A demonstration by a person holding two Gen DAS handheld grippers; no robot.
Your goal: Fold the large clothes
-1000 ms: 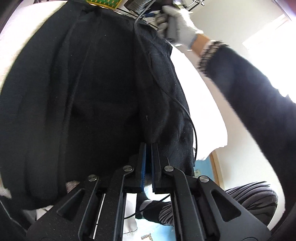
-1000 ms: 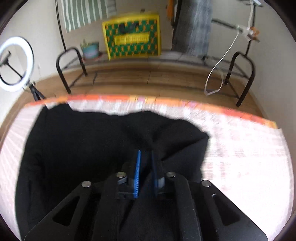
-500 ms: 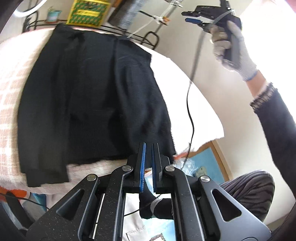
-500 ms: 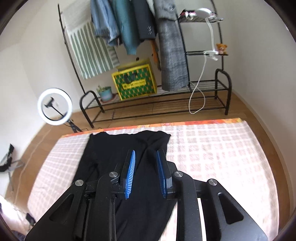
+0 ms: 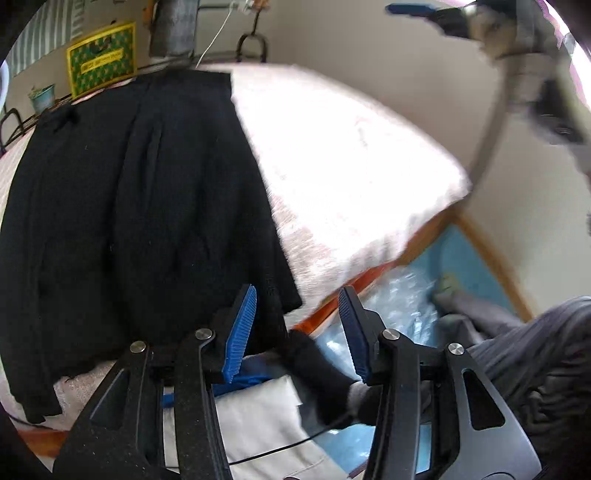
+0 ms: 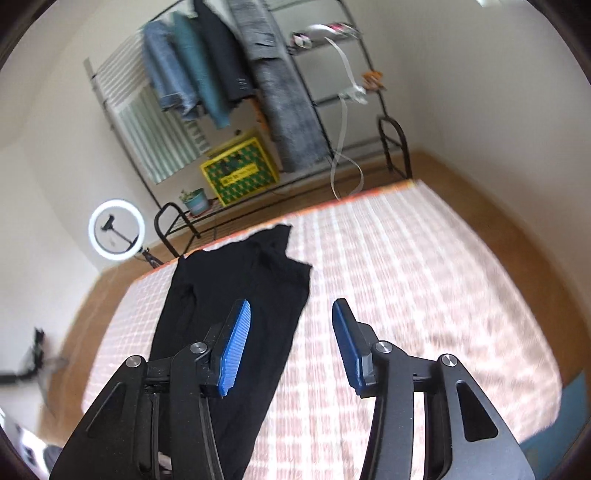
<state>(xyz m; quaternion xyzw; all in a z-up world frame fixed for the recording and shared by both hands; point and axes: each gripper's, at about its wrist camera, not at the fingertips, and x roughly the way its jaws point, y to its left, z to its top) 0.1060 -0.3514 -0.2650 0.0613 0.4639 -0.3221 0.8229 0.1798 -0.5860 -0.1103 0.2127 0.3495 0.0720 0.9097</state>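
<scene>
Nearest in the left wrist view, the left gripper (image 5: 297,325) stood with its blue pads (image 5: 240,332) spread wide and nothing between them. Just past its left pad lay the near hem of the black garment (image 5: 140,206), folded into a long dark strip on the checked blanket (image 5: 343,177) and running away from the gripper toward the far edge of the bed. To the right of the pads the blanket ended at an orange bed edge (image 5: 354,288), and beyond that was blue floor matting (image 5: 465,258) and the person's dark trouser leg (image 5: 535,354). High to the right, blurred, was what seemed to be the right gripper (image 5: 413,9) held up in a gloved hand (image 5: 517,33).

The right wrist view looked down from well above the bed. The right gripper (image 6: 290,339) was likewise wide open and held nothing. Ahead of its left pad the garment (image 6: 243,295) lay as a narrow strip on the blanket (image 6: 406,295), clear of both pads. Only this view showed the room beyond: wooden floor (image 6: 480,192), a ring light (image 6: 116,230) on a stand far left, a black metal clothes rack (image 6: 332,92) with hanging clothes (image 6: 221,70), a yellow and green box (image 6: 240,171), a small potted plant (image 6: 194,201) and a striped cloth (image 6: 147,125).
</scene>
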